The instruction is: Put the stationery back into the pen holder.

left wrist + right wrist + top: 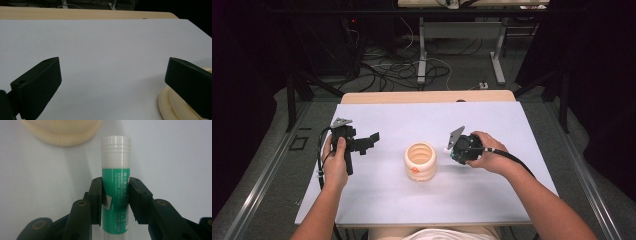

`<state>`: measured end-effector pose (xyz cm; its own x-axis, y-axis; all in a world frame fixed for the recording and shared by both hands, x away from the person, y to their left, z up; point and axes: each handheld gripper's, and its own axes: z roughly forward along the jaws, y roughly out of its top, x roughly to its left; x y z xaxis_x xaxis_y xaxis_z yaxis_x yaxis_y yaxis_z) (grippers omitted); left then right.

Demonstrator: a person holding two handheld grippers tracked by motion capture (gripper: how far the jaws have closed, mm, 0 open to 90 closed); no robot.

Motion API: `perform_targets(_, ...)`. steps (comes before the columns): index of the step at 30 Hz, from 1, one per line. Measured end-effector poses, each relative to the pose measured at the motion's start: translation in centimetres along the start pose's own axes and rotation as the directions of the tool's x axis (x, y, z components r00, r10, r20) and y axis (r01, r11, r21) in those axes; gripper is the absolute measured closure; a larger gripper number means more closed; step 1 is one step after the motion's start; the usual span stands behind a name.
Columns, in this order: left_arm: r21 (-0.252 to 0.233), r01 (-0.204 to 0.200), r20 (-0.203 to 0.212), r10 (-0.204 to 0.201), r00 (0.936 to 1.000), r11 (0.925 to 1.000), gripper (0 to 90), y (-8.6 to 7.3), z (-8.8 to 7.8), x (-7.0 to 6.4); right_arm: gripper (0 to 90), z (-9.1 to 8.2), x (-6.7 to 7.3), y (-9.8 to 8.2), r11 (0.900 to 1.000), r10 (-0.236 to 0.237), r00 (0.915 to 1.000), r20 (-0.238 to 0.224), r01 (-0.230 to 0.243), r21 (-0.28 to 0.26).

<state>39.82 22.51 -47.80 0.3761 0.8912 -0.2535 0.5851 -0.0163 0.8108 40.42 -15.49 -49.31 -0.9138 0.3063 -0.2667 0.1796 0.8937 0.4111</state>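
Right gripper clamped on a green glue stick; left gripper with jaws wide and nothing between them.

In the right gripper view the two black jaws press on opposite sides of the glue stick's green body, its white cap pointing away from the gripper toward the cream ribbed cup, which stands just beyond the cap and apart from it. In the high view the right gripper sits just right of the ribbed cup at the middle of the white table. The left gripper is held well to the cup's left, over bare table. In the left gripper view the cup's rim lies under the right-hand jaw.
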Motion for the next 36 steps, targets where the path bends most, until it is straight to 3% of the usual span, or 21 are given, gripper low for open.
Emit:
perform_targets(10,-0.001,0.004,-0.001,-0.004,1.0,1.0,0.6,0.0,0.1,0.0,65.5,-0.8,-0.6,0.4,0.993,0.09,0.9944,0.054,-0.086,-0.079)
perform_targets(19,0.0,0.001,-0.001,-0.001,1.0,1.0,0.6,0.0,-0.1,0.0,65.5,-1.8,-1.5,0.7,0.97,0.19,0.9791,0.073,-0.175,-0.17)
perform_targets(22,-0.006,0.006,0.002,-0.006,1.0,1.0,0.6,0.0,-0.1,0.0,65.5,-2.0,-1.6,0.7,0.958,0.225,0.9712,0.079,-0.206,-0.198)
perform_targets(25,-0.009,0.008,0.003,-0.008,1.0,0.9999,0.6,0.1,-0.1,0.0,65.5,-2.2,-1.6,0.7,0.943,0.26,0.9643,0.048,-0.243,-0.228)
perform_targets(31,-0.006,0.01,0.002,-0.01,0.9999,0.9999,0.6,0.0,-0.1,0.1,65.5,-2.3,-1.6,1.0,0.919,0.297,0.9536,0.049,-0.272,-0.284)
perform_targets(34,-0.008,0.011,0.001,-0.011,0.9999,0.9999,0.6,0.0,-0.2,0.2,65.5,-2.5,-1.7,1.3,0.897,0.319,0.9474,0.032,-0.291,-0.332)
perform_targets(36,-0.005,0.009,-0.001,-0.009,1.0,0.9999,0.6,0.1,-0.2,0.2,65.5,-2.8,-1.5,1.6,0.888,0.329,0.9438,0.029,-0.3,-0.348)
